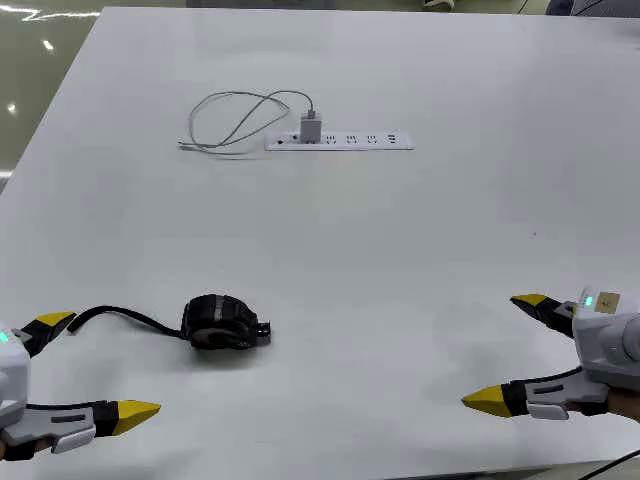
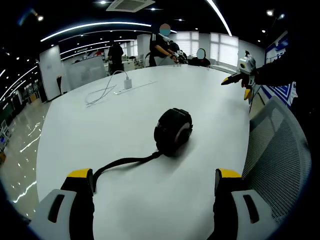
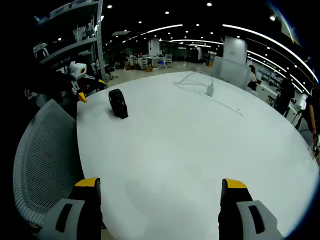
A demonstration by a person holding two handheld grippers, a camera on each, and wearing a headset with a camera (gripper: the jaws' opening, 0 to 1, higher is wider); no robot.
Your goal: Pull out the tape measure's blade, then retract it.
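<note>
Above the table (image 1: pixel 400 250), left gripper (image 1: pixel 102 364) and right gripper (image 1: pixel 502 350) spread wide.

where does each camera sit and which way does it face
Head view: on the head, looking down at the table; left gripper and right gripper at the bottom corners.
Left gripper view: on the left gripper, facing the tape measure; own jaws below.
Right gripper view: on the right gripper, facing across the table; own jaws below.
Shared: all show the tape measure and power strip.
</note>
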